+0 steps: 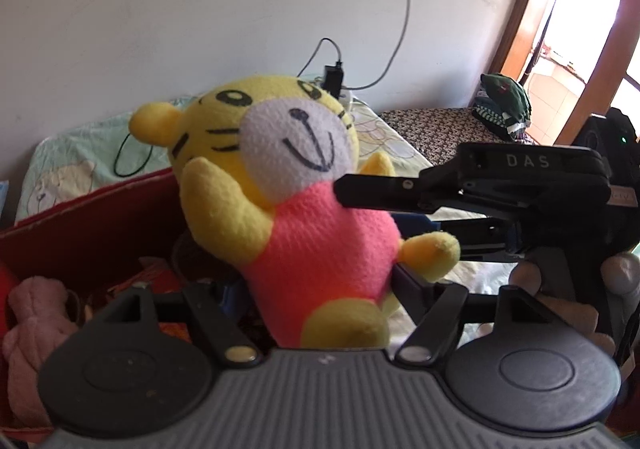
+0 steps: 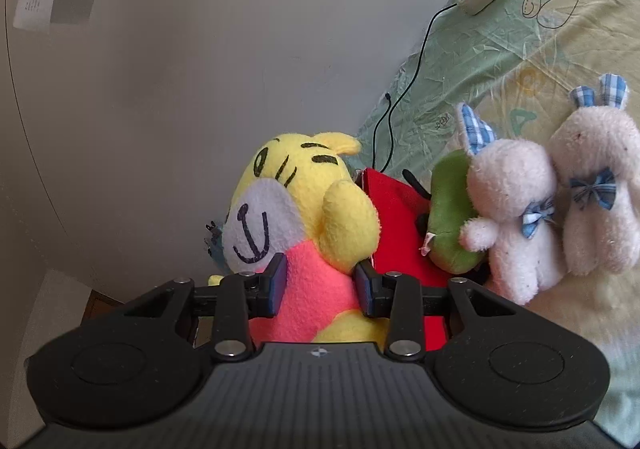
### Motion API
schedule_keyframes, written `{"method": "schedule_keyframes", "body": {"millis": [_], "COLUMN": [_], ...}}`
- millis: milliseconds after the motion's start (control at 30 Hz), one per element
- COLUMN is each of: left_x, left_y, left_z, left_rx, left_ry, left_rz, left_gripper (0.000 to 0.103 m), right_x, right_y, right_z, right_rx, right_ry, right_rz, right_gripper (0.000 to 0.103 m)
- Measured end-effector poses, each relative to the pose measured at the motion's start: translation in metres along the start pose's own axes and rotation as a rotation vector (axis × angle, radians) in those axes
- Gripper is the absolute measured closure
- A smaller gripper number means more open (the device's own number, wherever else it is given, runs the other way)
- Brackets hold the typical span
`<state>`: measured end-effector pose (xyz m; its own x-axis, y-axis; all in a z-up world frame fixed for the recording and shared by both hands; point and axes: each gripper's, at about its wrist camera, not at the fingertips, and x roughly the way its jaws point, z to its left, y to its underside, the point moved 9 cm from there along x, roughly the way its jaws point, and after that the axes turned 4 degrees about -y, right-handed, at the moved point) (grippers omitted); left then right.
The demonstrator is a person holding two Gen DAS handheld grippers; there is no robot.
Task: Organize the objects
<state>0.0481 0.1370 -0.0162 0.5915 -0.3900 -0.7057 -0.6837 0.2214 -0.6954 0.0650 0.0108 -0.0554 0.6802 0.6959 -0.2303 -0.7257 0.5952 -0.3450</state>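
My right claw gripped the tiger plush by its pink torso, lifting it above the red box for sorting. My left claw flanked the plush's lower body; whether it gripped, I could not tell.

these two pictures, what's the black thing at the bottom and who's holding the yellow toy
The black things are hand-held grippers, one in each of a person's hands, each carrying a camera looking along its fingers. One picture is from the left gripper, the other from the right. The right gripper, seen from the side in the left view, is clamped on the yellow tiger toy. The left gripper's fingers sit wide around the toy. Two white rabbits lie on the bed sheet, and a red box sits beside.
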Motion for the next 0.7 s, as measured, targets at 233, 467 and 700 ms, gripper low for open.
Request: {"method": "schedule_keyframes", "body": {"millis": [233, 467, 700], "left_x": [0.008, 0.010, 0.023], "left_y": [0.009, 0.020, 0.039], "left_z": [0.044, 0.080, 0.103], "left_rx": [-0.074, -0.092, -0.112], "left_ry": [0.043, 0.010, -0.034], "left_rz": [0.030, 0.042, 0.096], "left_gripper": [0.019, 0.022, 0.026], "right_x": [0.037, 0.061, 0.076], "right_y": [0.014, 0.025, 0.034], "right_z": [0.010, 0.007, -0.003], "right_rx": [-0.104, -0.149, -0.161], "right_ry": [0.145, 0.249, 0.338], "right_rz": [-0.044, -0.075, -0.085], "right_gripper": [0.068, 0.076, 0.079]}}
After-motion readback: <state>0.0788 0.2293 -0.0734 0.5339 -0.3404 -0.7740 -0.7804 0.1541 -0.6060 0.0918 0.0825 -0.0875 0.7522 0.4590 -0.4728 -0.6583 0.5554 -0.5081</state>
